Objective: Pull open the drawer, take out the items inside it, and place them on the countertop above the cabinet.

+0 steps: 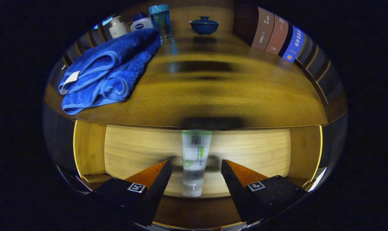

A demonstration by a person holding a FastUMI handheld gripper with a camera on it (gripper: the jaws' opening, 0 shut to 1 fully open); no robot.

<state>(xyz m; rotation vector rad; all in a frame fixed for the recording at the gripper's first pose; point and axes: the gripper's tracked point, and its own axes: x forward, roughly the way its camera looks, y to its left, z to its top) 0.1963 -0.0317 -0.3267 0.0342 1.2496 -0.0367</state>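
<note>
- Tube (194, 160): soft plastic squeeze tube, translucent white body with green print and a green band at its far end. Lies lengthwise on the floor of the open drawer (133, 150), far end near the drawer's back, under the table edge; near end clear and rounded, pointing toward the camera.
- Tongs (196, 168): wide open. The two fingers flank the tube, one on each side, with a visible gap between each fingertip and the tube. Neither finger touches it; nothing is held.
- Fingers: wedge-shaped, tapering to narrow tips, matte surfaces; each carries a small square printed marker on its upper face.
- Drawer: pulled out. Light wood, fine straight grain, smooth floor, raised side walls left and right. A soft shadow of the fingers falls on the floor beside the tube.
- Table (213, 96): top of the cabinet just above the drawer; darker polished wood, glossy enough to reflect the things standing on it.
- Towel (107, 73): blue terry cloth, thick pile, loosely folded with a white tag, on the left part of the table, partly overhanging its front edge.
- Behind the towel: a small white bottle (118, 27), a white bottle with a blue cap (141, 22), a tall clear blue cup (162, 21).
- Lidded blue bowl (204, 25): glazed, round, at the table's back centre.
- Books (277, 35): upright row at the right rear, brown and blue spines.
</note>
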